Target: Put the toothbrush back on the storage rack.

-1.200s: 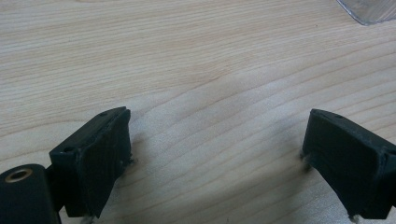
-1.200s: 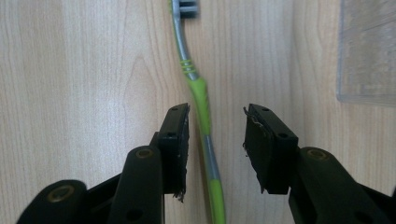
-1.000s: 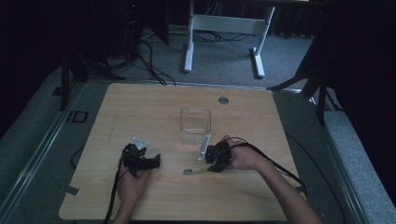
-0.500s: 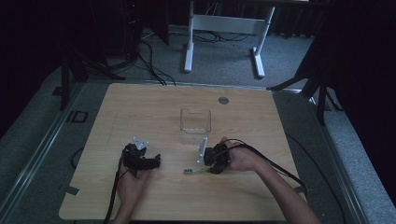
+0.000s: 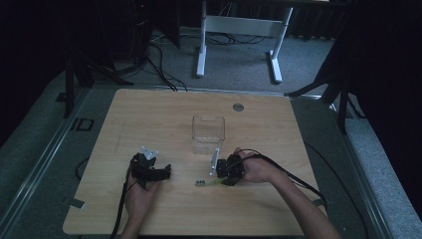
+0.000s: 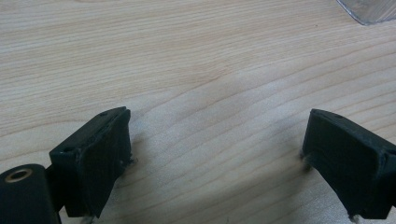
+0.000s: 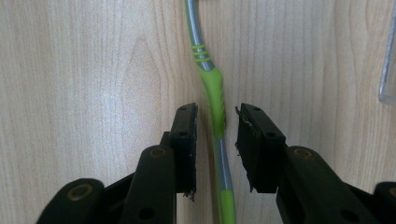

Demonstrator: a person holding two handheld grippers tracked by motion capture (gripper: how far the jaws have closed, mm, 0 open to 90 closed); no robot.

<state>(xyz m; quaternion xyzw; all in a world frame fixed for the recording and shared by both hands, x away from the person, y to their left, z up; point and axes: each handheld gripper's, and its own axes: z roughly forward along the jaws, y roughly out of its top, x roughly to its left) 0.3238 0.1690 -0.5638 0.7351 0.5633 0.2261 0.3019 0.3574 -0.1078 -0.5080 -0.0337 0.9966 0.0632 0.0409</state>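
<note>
High view: right gripper [image 5: 225,175] slid from 3 o'clock side toward toothbrush [image 5: 208,182], now right over its handle. Left gripper [image 5: 158,173] parked at 9 o'clock, unchanged. Clear box [image 5: 208,132] at 12.

Left gripper view: jaws spread wide, just bare table [image 6: 196,60].

Right gripper view: jaws straddle green-grey toothbrush [image 7: 215,100], part open, not pinching yet. Guess: grab coming next.

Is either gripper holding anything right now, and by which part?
Nothing held. The right gripper straddles the green-and-grey toothbrush handle, jaws not closed on it. The left gripper is open over bare wood.
</note>
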